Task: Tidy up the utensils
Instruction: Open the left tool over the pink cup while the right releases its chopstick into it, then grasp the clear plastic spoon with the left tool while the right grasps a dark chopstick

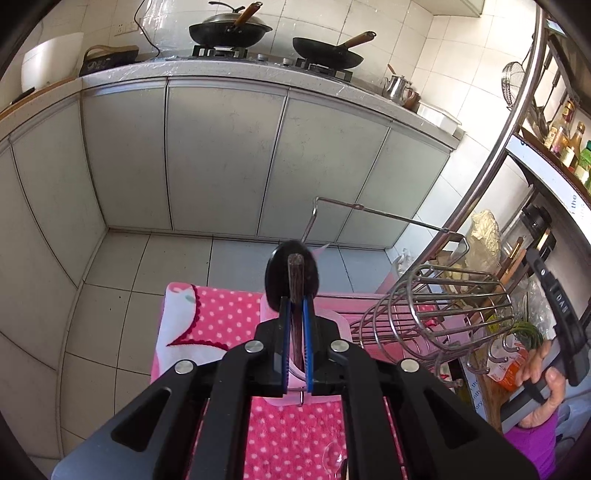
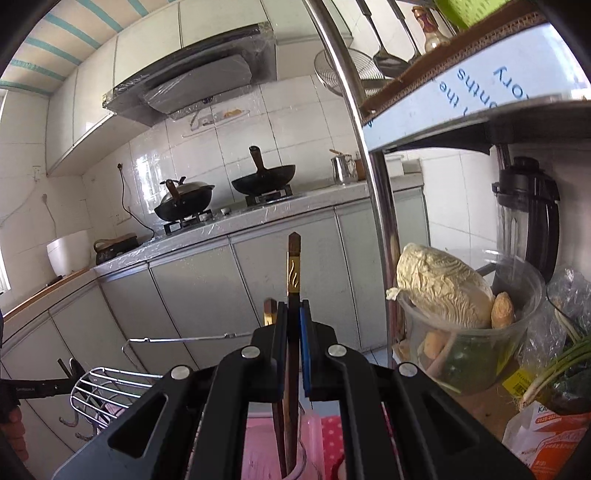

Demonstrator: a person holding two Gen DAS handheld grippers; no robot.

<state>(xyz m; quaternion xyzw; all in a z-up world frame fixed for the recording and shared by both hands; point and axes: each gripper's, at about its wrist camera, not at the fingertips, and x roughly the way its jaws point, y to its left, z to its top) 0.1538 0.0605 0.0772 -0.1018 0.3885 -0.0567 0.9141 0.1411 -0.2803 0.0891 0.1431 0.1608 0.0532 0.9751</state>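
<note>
My left gripper (image 1: 295,314) is shut on a black spoon (image 1: 291,273) by its dark wooden handle, bowl pointing away, above a pink dotted cloth (image 1: 221,317). A wire utensil holder (image 1: 436,314) lies tilted just to the right of it; it also shows in the right wrist view (image 2: 107,391). My right gripper (image 2: 293,321) is shut on a pair of dark chopsticks (image 2: 293,273) with gold bands, their tops pointing up and their lower ends in a clear glass (image 2: 291,469). The right gripper's body shows at the right edge of the left wrist view (image 1: 557,314).
A pink tray (image 1: 332,321) with a wire rack handle (image 1: 369,210) sits on the cloth. A metal shelf post (image 2: 369,147) stands right, with cabbage in a plastic tub (image 2: 443,291), green onions (image 2: 565,358) and a blender (image 2: 528,218). Woks (image 1: 229,29) sit on the far counter.
</note>
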